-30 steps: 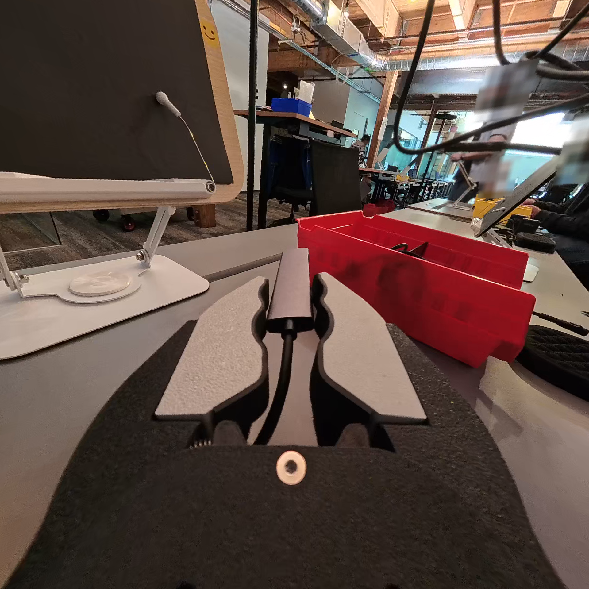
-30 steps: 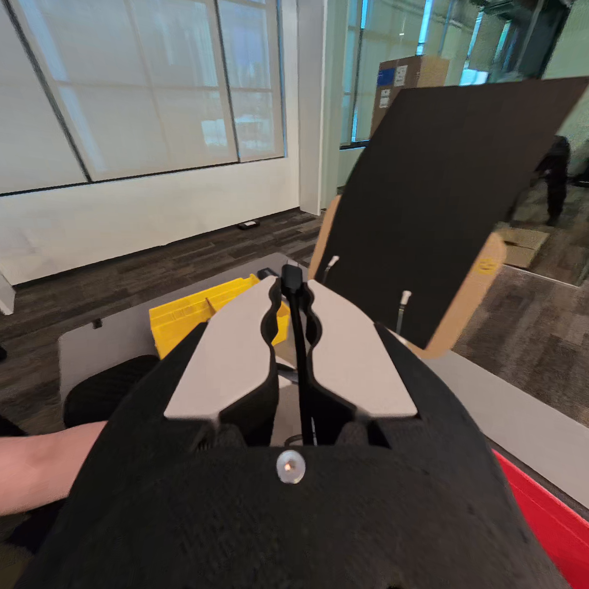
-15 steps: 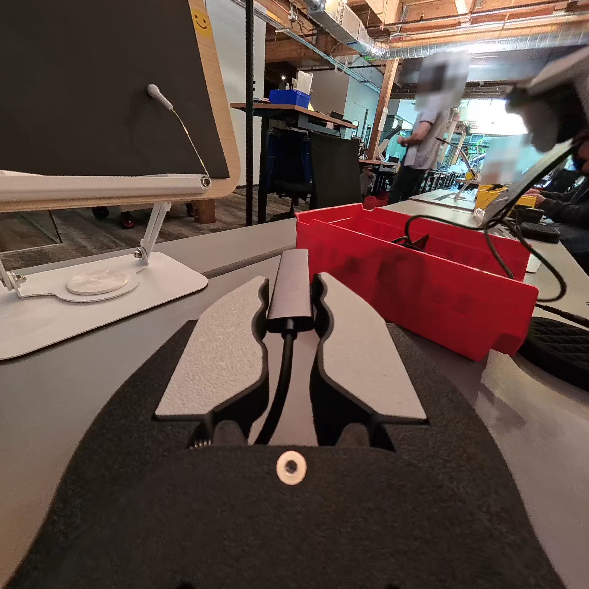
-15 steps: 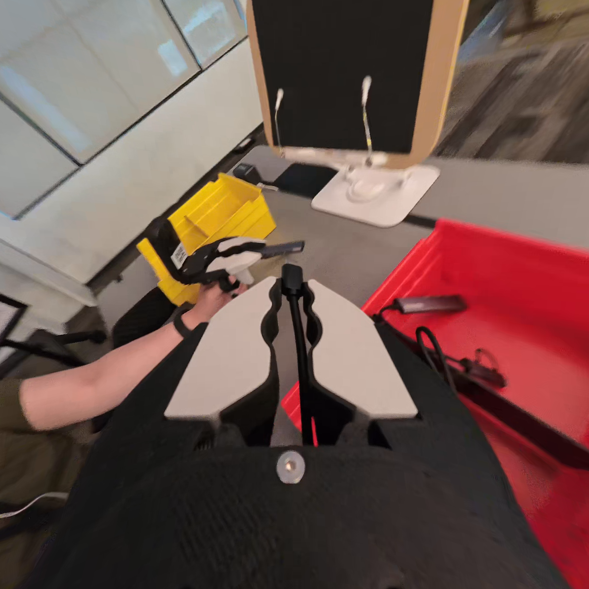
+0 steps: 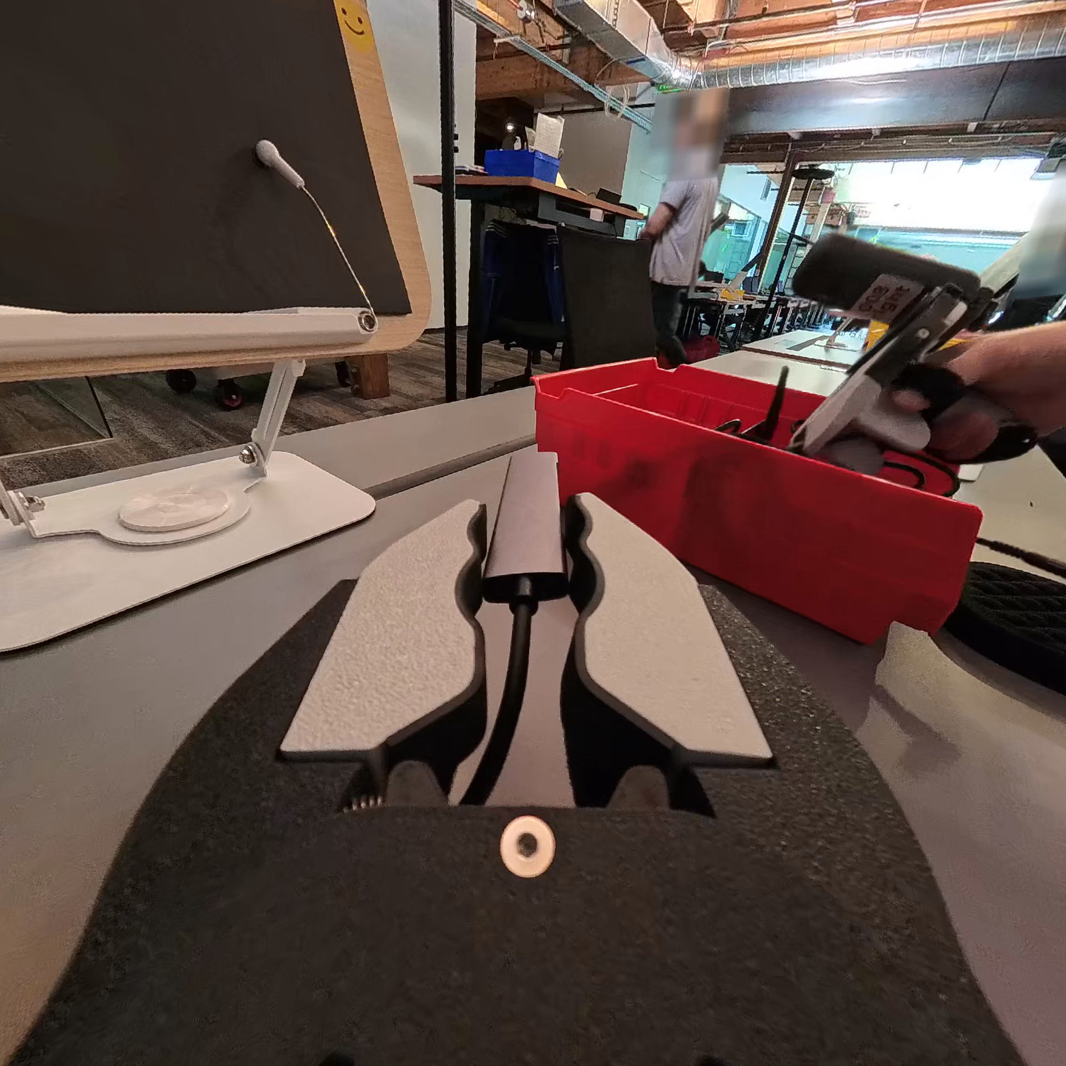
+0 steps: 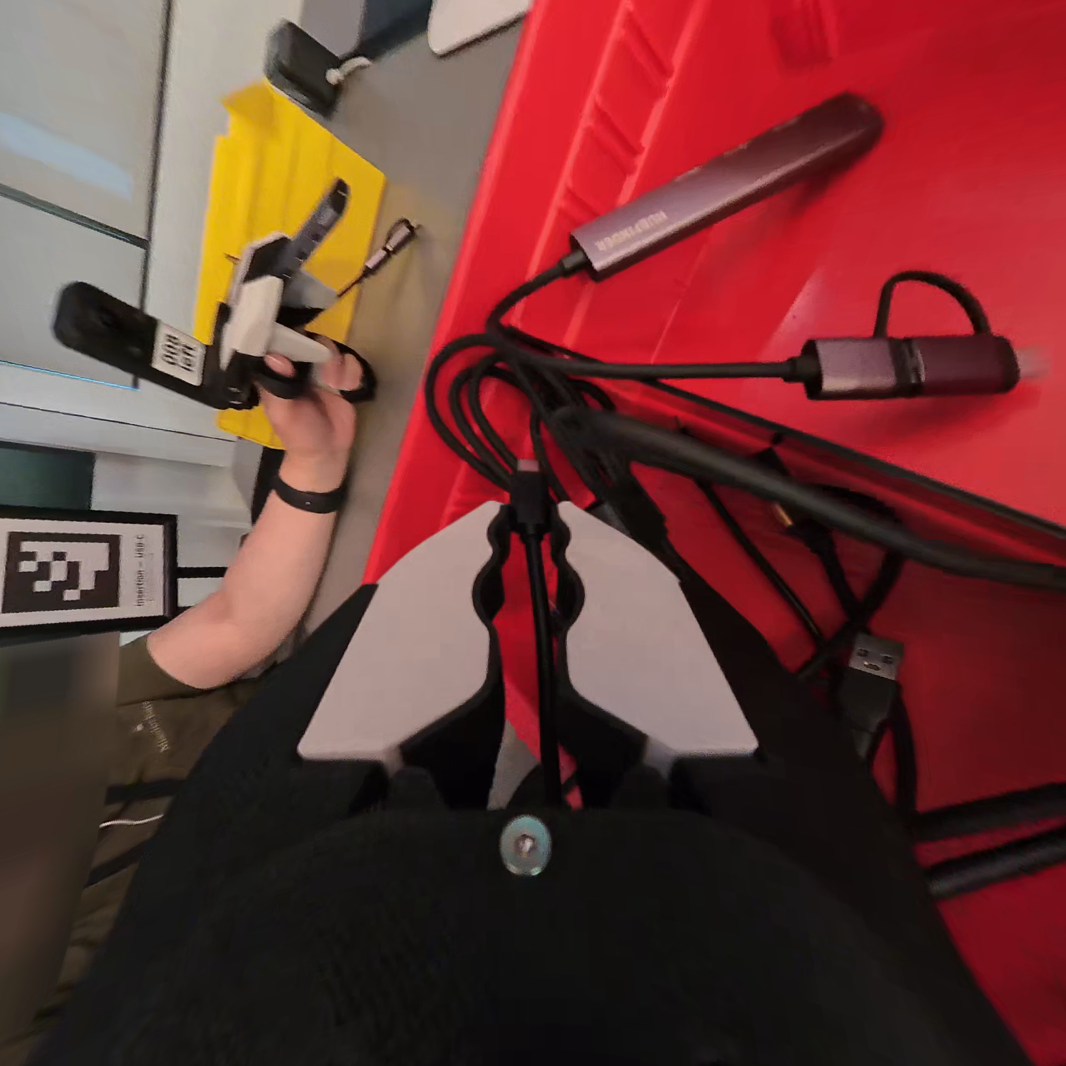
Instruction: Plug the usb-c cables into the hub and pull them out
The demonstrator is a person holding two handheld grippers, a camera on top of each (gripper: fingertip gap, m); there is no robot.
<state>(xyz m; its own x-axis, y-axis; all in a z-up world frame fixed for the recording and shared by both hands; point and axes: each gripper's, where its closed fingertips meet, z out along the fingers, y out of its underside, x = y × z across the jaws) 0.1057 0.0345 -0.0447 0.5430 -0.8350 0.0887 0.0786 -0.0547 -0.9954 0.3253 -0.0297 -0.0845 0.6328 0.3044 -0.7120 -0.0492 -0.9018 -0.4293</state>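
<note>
**Two tongs, both loaded**

Two grasps: the left tongs [image 5: 524,539] clench a grey USB hub [image 5: 528,522] at centre frame, over the worktop [image 5: 144,680] — the right tongs [image 6: 528,510] pinch a black USB-C cable [image 6: 533,577] above the red bin [image 6: 750,144], plug forward.

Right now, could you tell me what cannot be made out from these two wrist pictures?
- Hub ports, left wrist view: the far end faces away, and the fingers cover its sides.
- Red bin contents, left wrist view: the near wall hides most of them.
- Black cable tail, right wrist view: the right gripper body hides it.
- Cable tangle, right wrist view: blur merges strands.
</note>
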